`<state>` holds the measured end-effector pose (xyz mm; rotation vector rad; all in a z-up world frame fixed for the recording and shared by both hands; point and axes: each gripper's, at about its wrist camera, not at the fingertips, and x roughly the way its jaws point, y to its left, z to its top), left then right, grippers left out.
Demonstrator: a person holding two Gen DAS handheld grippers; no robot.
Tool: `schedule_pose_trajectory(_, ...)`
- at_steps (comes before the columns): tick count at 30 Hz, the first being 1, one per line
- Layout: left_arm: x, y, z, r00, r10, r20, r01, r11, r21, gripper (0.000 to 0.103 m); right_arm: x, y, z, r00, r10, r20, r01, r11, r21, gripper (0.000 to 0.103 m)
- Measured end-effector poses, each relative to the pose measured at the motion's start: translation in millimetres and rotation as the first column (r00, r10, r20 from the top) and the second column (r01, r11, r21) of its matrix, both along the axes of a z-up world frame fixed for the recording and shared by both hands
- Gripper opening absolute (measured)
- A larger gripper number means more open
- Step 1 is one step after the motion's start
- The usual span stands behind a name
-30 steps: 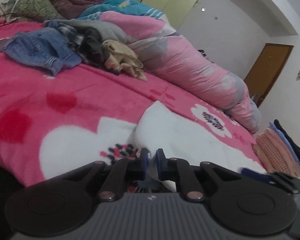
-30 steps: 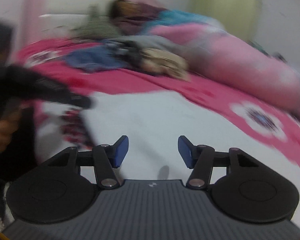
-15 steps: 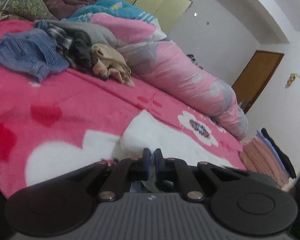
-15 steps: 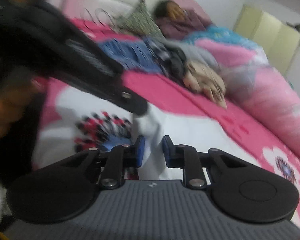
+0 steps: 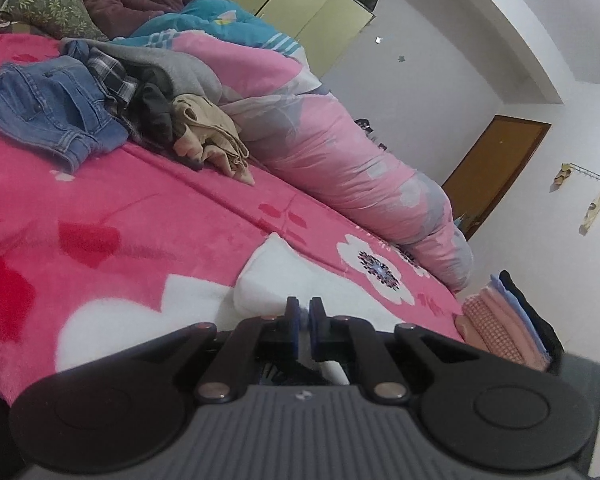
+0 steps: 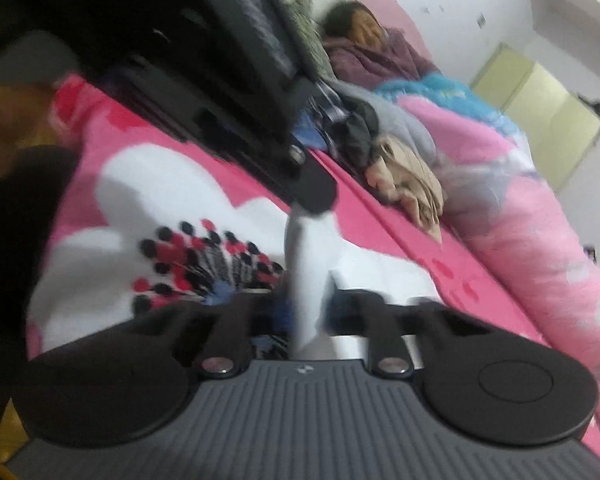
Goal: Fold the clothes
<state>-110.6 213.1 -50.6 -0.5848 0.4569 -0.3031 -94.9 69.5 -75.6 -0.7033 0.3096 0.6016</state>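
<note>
Both tools take hold of the white garment (image 5: 300, 280) at the bed's near edge: the left tool (image 5: 304, 312) is pinched together on its hem, and the right tool (image 6: 306, 312) is closing on a raised fold. Next probably comes a joint lift. Both point slightly downward; unfolded clothes (image 5: 100, 100) wait farther back.
</note>
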Motion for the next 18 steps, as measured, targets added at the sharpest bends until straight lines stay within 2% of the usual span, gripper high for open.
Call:
schedule_pose_trajectory(2, 1.2, 6.8, -1.1, 1.0, -0.001, 0.009, 0.001, 0.999, -0.047, 0.016, 9.9, -11.6, 9.5, 0.996, -0.023, -0.08, 0.031, 0.994, 0.104, 0.009)
schedule_pose_trajectory(4, 4.3, 14.9, -2.6, 1.0, 0.016, 0.003, -0.016, 0.996, -0.088, 0.033, 22.8, -29.0, 19.2, 0.984, -0.058, -0.17, 0.097, 0.967, 0.234, 0.008)
schedule_pose_trajectory(7, 18.8, 26.3, -10.6, 0.998, 0.004, -0.071, -0.015, 0.987, -0.157, 0.037, 45.2, -66.3, 34.1, 0.942, -0.08, -0.325, 0.231, 0.859, 0.458, 0.008)
schedule_pose_trajectory(9, 32.6, 33.3, -17.3, 0.992, -0.027, -0.122, -0.002, 0.974, -0.225, 0.039, 51.1, -89.3, 39.4, 0.923, -0.065, -0.378, 0.284, 0.778, 0.56, 0.008)
schedule_pose_trajectory(10, 41.0, 36.5, -20.5, 0.989, -0.044, -0.14, 0.005, 0.964, -0.264, 0.044, 51.1, -97.2, 41.4, 0.92, -0.062, -0.387, 0.298, 0.752, 0.588, 0.008)
schedule_pose_trajectory(11, 49.4, 39.8, -23.6, 0.986, -0.062, -0.158, 0.012, 0.953, -0.303, 0.047, 50.8, -104.9, 43.4, 0.917, -0.058, -0.395, 0.31, 0.726, 0.614, 0.008)
schedule_pose_trajectory(13, 69.7, 47.1, -29.1, 0.975, -0.103, -0.199, 0.016, 0.916, -0.4, 0.066, 48.1, -110.9, 45.1, 0.917, -0.057, -0.394, 0.316, 0.707, 0.633, 0.008)
schedule_pose_trajectory(14, 80.9, 50.2, -32.4, 0.967, -0.132, -0.217, 0.019, 0.89, -0.456, 0.07, 46.3, -113.2, 45.7, 0.919, -0.057, -0.39, 0.314, 0.701, 0.64, 0.008)
schedule_pose_trajectory(16, 106.1, 55.9, -40.5, 0.949, -0.204, -0.242, 0.03, 0.819, -0.573, 0.079, 41.4, -115.1, 46.8, 0.924, -0.055, -0.38, 0.306, 0.701, 0.644, 0.008)
schedule_pose_trajectory(17, 118.0, 56.4, -42.9, 0.938, -0.23, -0.258, 0.033, 0.803, -0.595, 0.081, 43.2, -113.4, 46.7, 0.925, -0.052, -0.377, 0.302, 0.703, 0.644, 0.008)
schedule_pose_trajectory(18, 129.5, 54.7, -43.9, 0.928, -0.247, -0.279, 0.037, 0.807, -0.589, 0.083, 45.3, -111.5, 46.5, 0.926, -0.05, -0.375, 0.298, 0.706, 0.643, 0.008)
